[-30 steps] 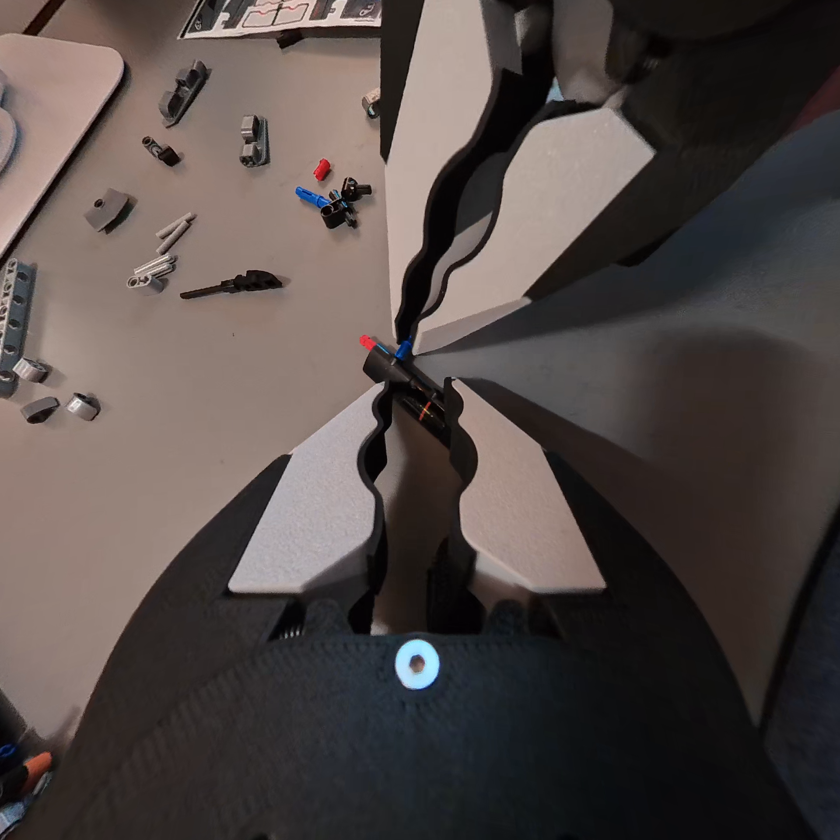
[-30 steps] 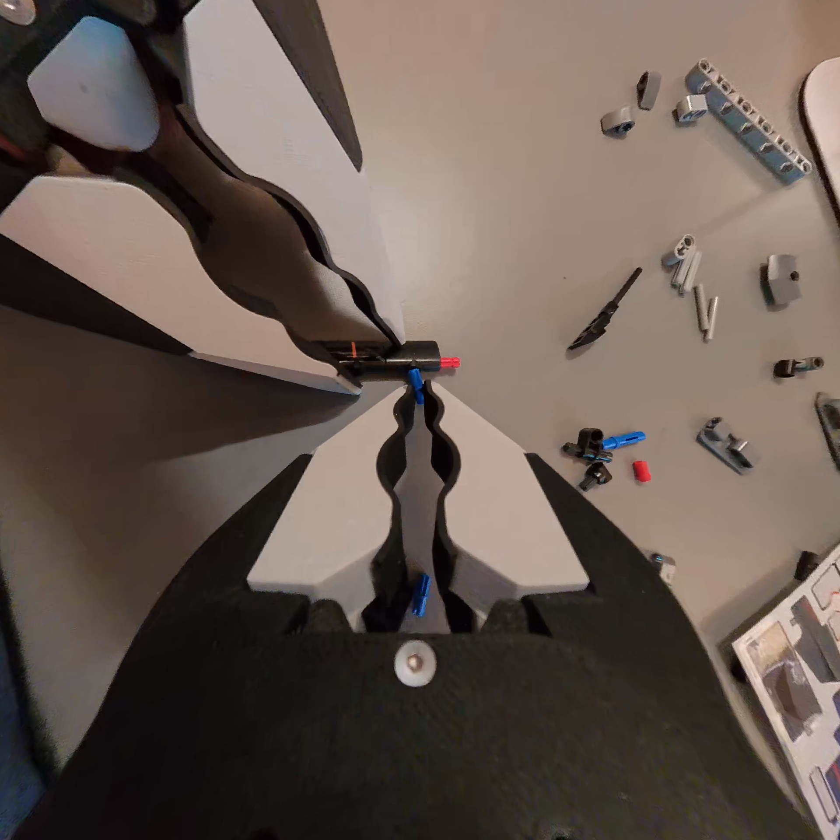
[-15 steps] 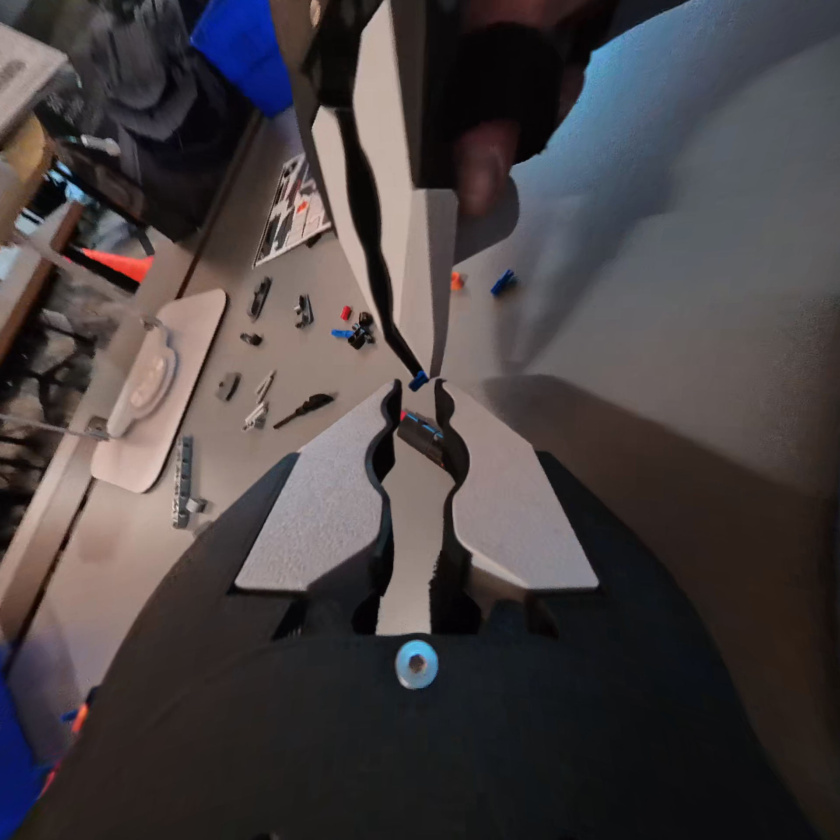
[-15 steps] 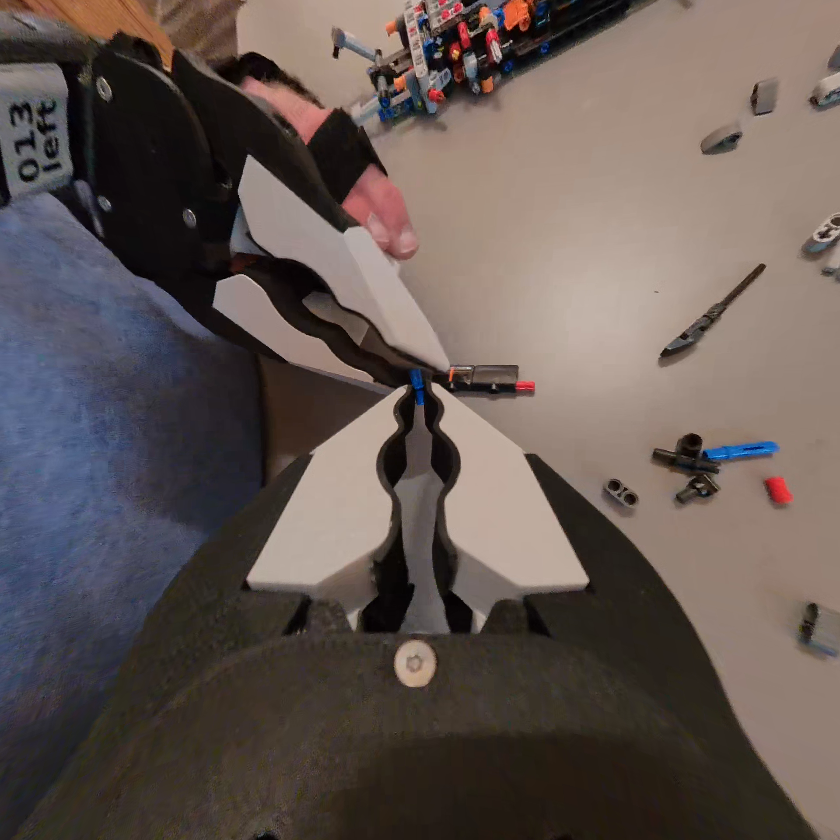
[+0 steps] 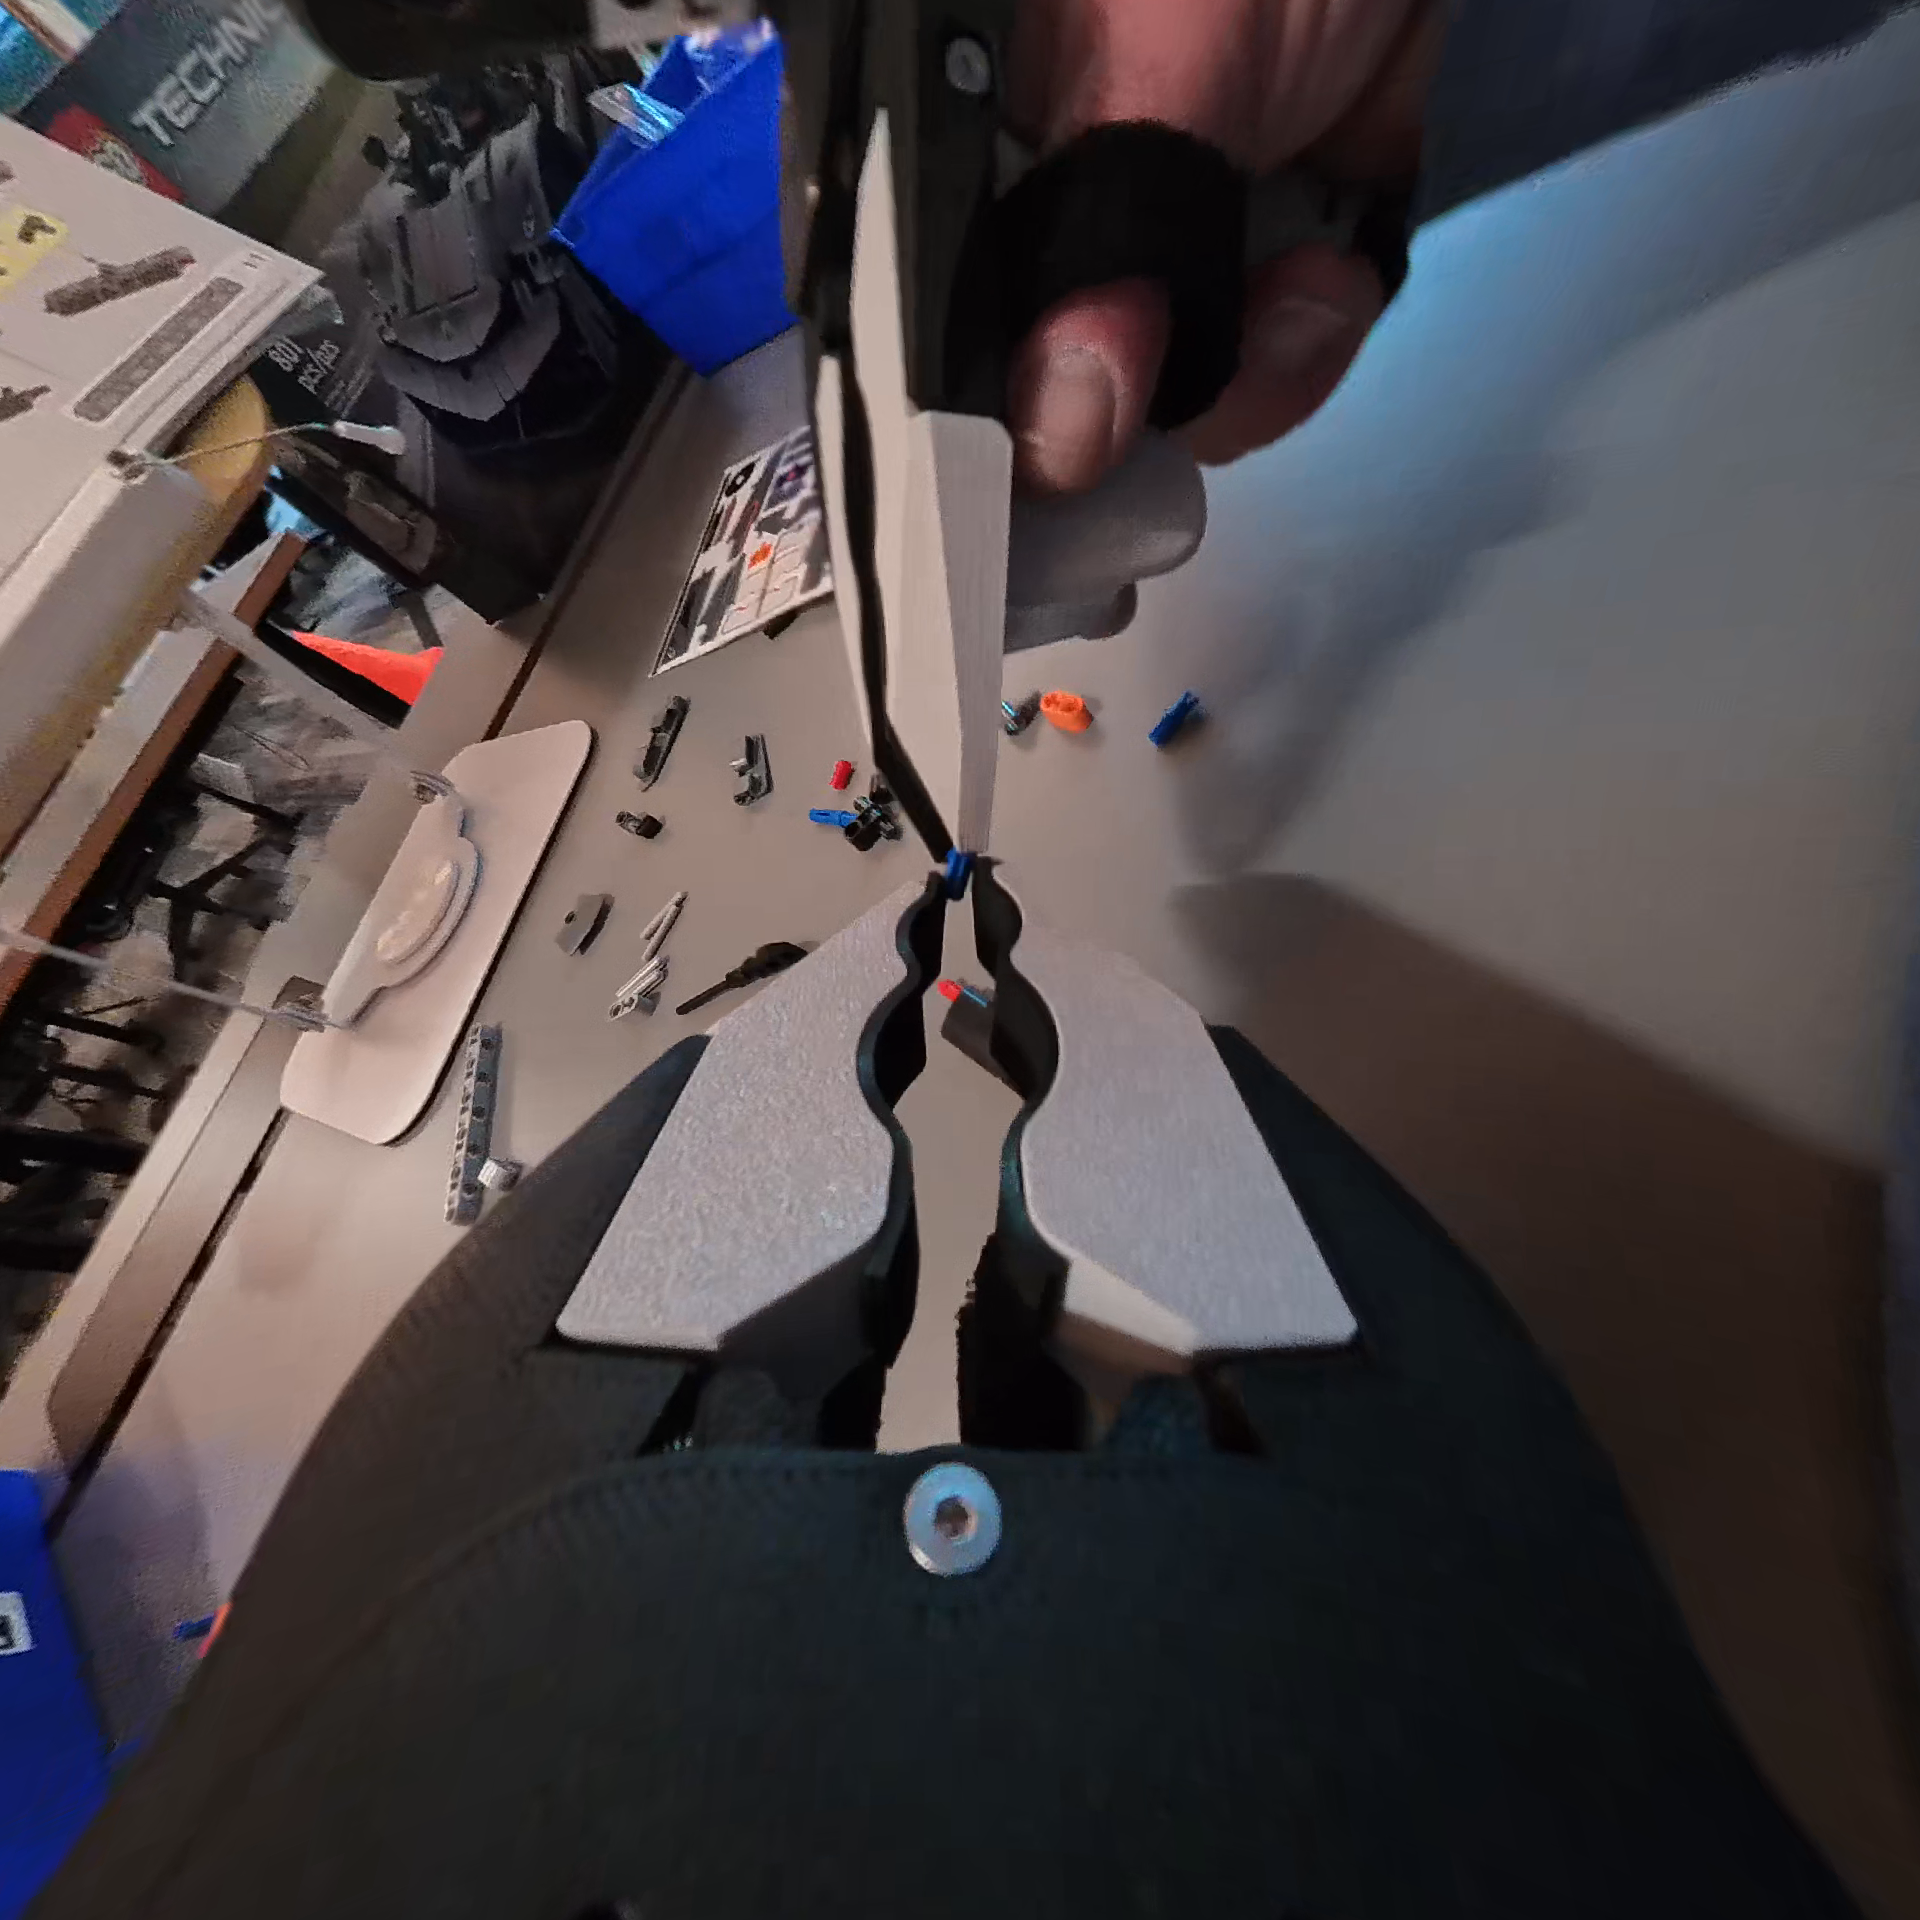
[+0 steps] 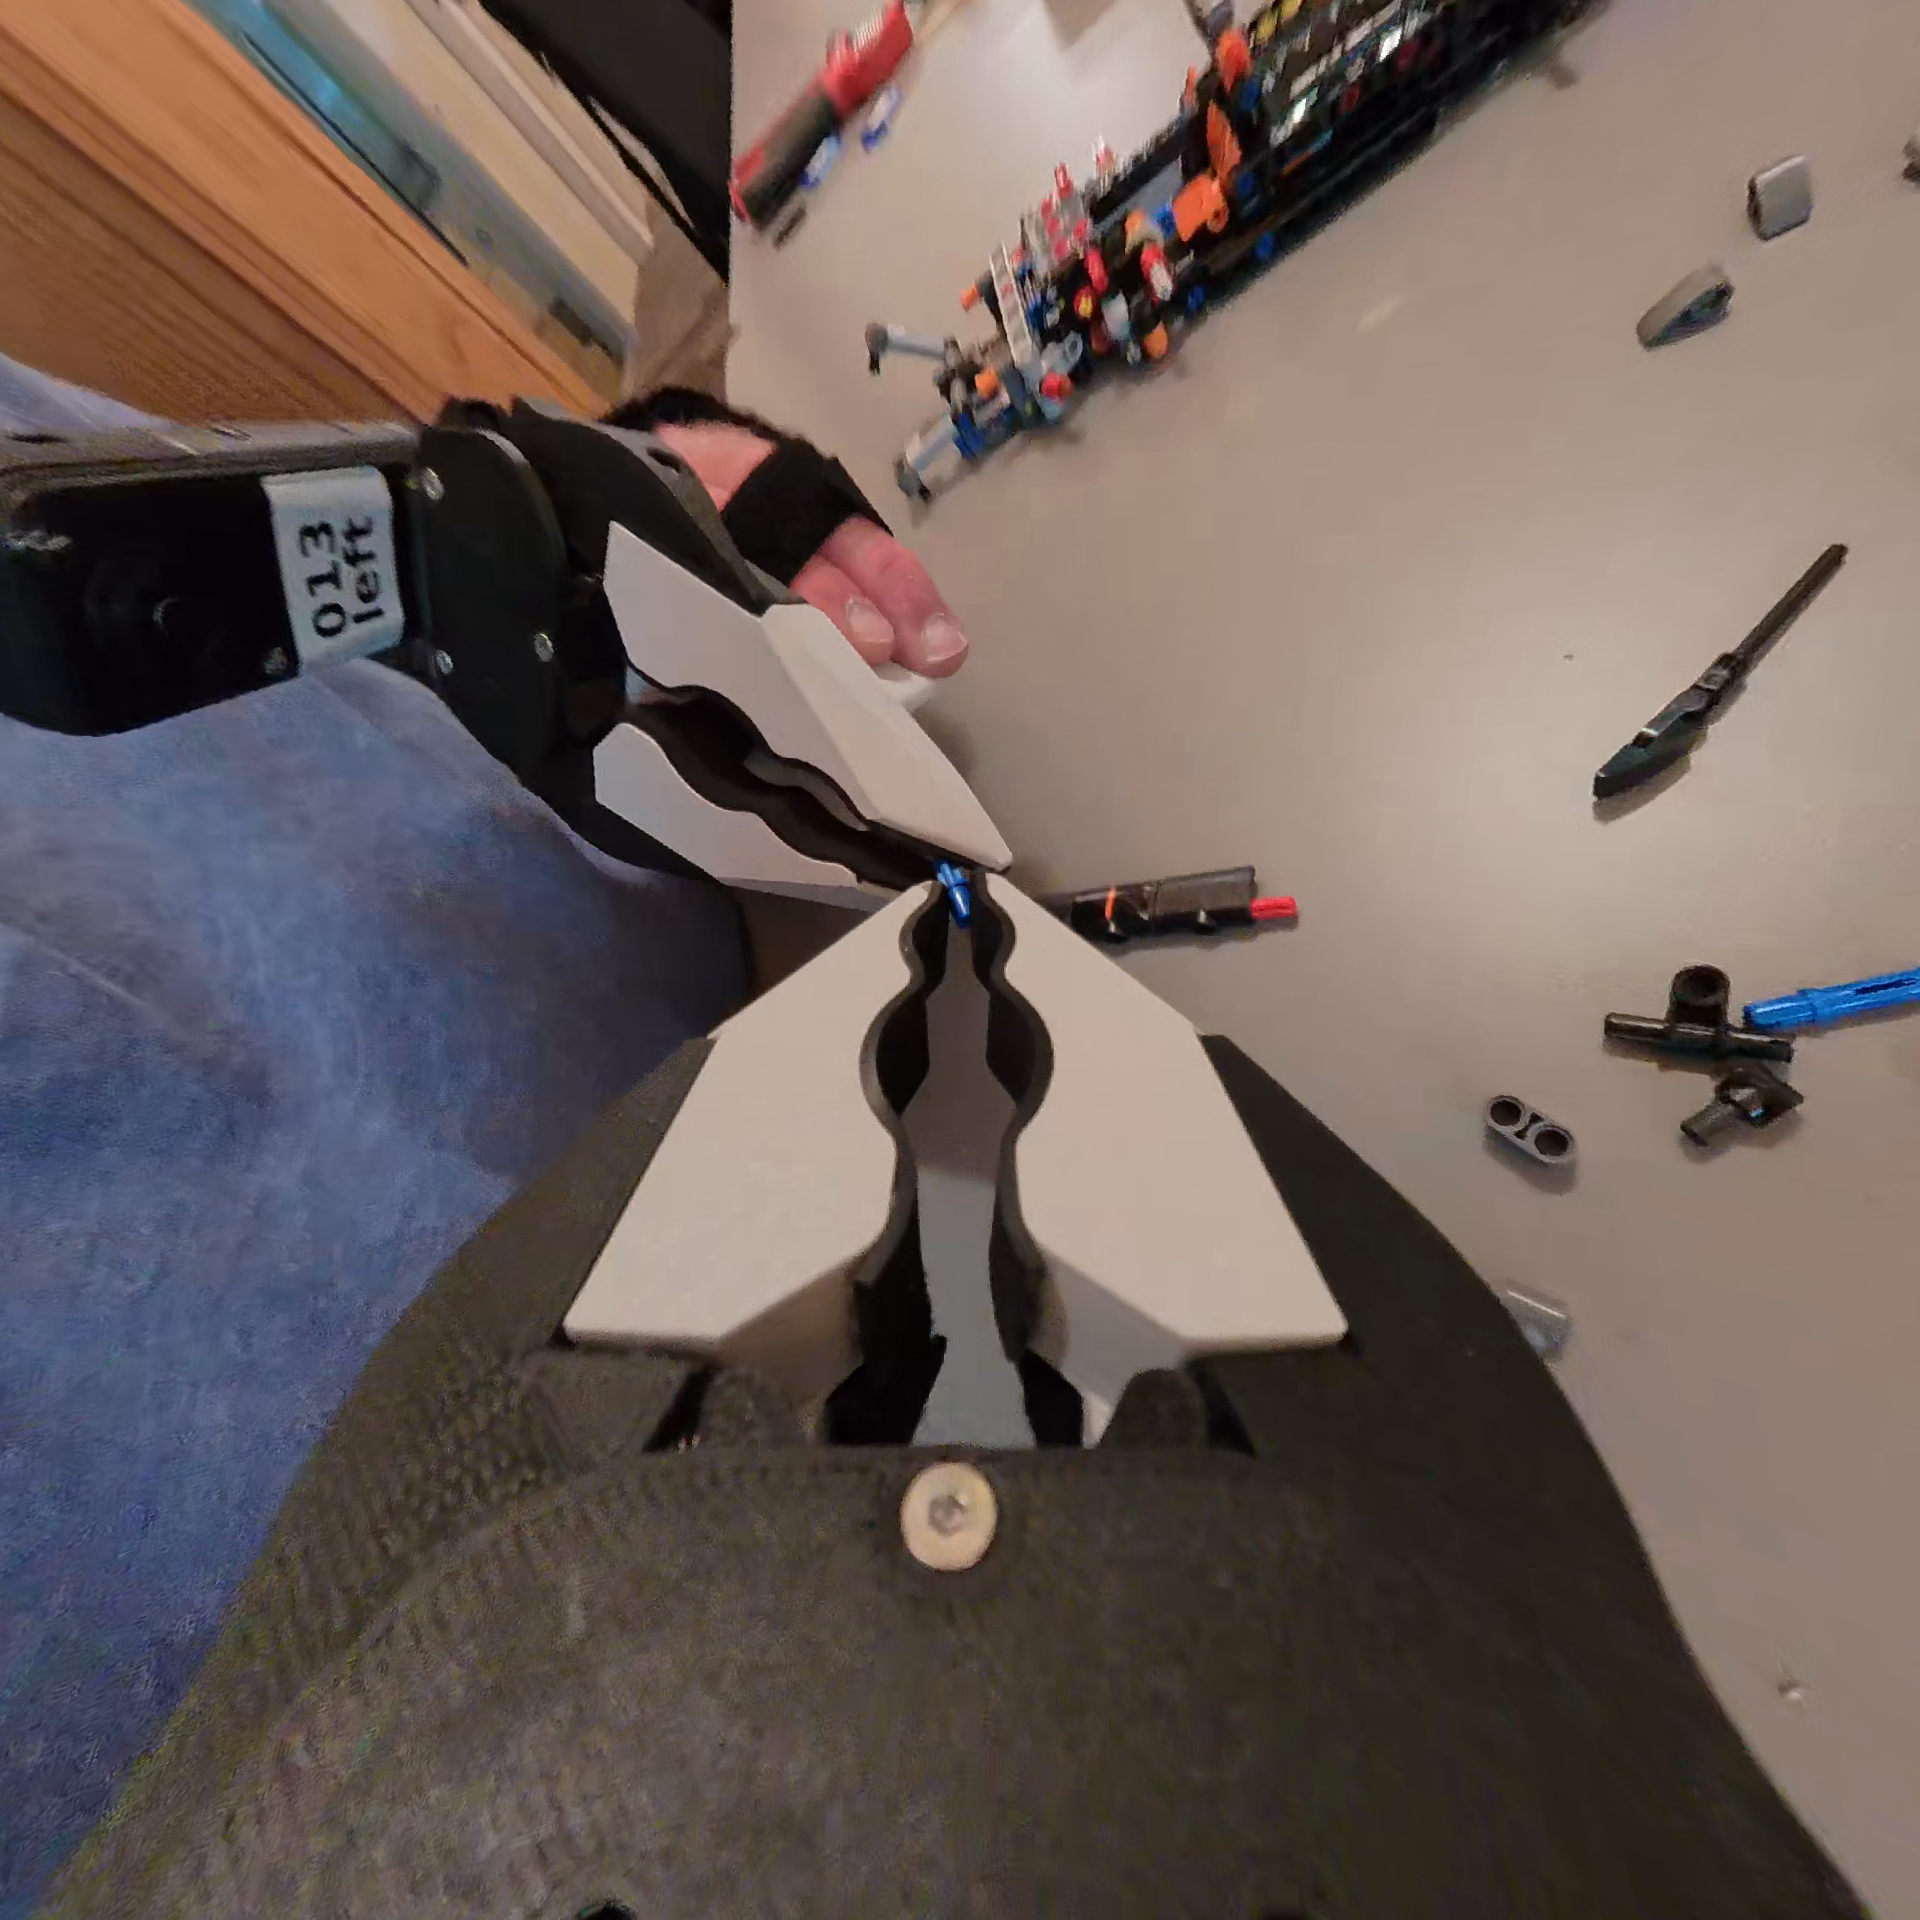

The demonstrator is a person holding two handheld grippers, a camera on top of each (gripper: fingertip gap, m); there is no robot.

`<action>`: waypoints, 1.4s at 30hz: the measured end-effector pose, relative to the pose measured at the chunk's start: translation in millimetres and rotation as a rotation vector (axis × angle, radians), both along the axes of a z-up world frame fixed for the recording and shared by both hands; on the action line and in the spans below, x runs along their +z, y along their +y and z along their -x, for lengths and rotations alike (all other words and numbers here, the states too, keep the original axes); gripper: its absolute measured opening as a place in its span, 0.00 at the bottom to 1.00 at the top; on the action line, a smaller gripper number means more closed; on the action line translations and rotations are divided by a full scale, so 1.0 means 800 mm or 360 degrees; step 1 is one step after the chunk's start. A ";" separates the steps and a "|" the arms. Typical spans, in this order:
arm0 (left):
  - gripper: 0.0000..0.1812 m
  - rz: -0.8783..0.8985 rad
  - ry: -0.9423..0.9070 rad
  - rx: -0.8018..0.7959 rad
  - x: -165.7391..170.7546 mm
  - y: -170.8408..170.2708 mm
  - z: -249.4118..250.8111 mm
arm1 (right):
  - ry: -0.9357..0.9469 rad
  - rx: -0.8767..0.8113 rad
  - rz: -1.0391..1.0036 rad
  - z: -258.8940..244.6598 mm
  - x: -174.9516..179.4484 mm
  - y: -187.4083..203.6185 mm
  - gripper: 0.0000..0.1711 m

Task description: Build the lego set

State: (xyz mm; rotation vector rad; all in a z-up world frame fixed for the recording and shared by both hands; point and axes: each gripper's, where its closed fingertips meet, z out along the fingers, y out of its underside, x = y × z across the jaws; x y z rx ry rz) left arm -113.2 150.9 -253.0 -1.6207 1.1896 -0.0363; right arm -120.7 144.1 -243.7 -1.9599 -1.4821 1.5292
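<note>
Clearly I am only partway through this build. My right gripper is clamped at its very tips on a small blue pin, and my left gripper meets it tip to tip, its fingers nearly together; whether they also pinch the pin I cannot tell. A short black piece with a red peg lies on the counter just beyond, held by neither gripper. Farther back stands a long, colourful, half-built model. Plenty is left: loose pieces lie scattered over the counter, among them a black rod, a blue axle and a small grey two-hole link. I judge the pin still has to be seated.
</note>
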 end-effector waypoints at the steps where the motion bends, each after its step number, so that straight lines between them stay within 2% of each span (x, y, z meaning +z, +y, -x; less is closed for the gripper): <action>1: 0.01 0.0011 -0.0045 0.0007 0.004 0.001 0.000 | 0.0050 -0.0028 0.0025 0.001 0.005 0.001 0.01; 8: 0.01 0.0124 -0.0309 -0.0008 0.020 0.002 -0.003 | 0.0345 -0.0268 0.0040 -0.010 0.029 0.014 0.01; 14: 0.01 0.0328 -0.0628 -0.0081 0.032 -0.002 -0.007 | 0.0323 -0.0191 -0.0321 -0.018 0.028 0.003 0.06; 20: 0.01 0.0454 -0.0773 -0.0189 0.039 -0.012 -0.014 | 0.0409 -0.0189 -0.0257 -0.016 0.038 0.000 0.06; 27: 0.01 0.0496 -0.0804 -0.0256 0.040 -0.019 -0.020 | 0.0466 -0.0168 -0.0159 -0.018 0.040 -0.013 0.01; 32: 0.01 0.0559 -0.0851 -0.0364 0.047 -0.037 -0.036 | 0.0510 -0.0236 -0.0240 -0.035 0.048 -0.032 0.00; 37: 0.09 0.0550 -0.0800 -0.0429 0.048 -0.055 -0.052 | 0.0534 -0.0406 -0.0243 -0.069 0.049 -0.051 0.00; 42: 0.13 0.0573 -0.0710 -0.0278 0.027 -0.047 -0.037 | 0.0467 -0.0554 -0.0364 -0.098 0.041 -0.049 0.00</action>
